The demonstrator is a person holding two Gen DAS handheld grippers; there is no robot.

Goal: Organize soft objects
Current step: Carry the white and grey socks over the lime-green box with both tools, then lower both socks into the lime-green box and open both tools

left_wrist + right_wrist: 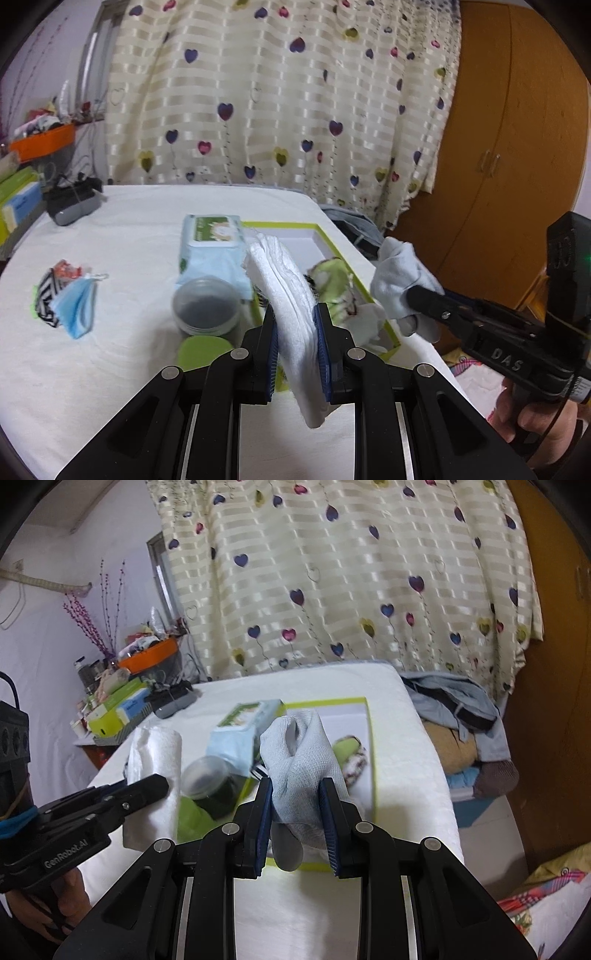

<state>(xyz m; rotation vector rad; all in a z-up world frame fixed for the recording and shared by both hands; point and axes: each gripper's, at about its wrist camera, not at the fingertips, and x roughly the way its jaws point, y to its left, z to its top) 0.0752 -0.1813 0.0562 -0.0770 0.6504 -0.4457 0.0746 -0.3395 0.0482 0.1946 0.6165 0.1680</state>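
My left gripper (295, 314) is shut on a folded white towel (284, 291) and holds it above the white table, just left of a green-rimmed tray (325, 240). My right gripper (295, 786) is shut on a pale grey sock (303, 757) and holds it over the same tray (369, 738). The sock also shows in the left wrist view (402, 280); the towel shows in the right wrist view (155, 753). A green and white soft item (332, 284) lies in the tray. A blue face mask (77, 306) and a striped cloth (46, 295) lie at the table's left.
A wet-wipes pack (210, 243), a clear round jar (207, 306) and a green lid (203, 350) stand left of the tray. A dark device (72, 203) sits at the back left. Clothes (454, 705) are piled beyond the table's right edge. A heart-patterned curtain hangs behind.
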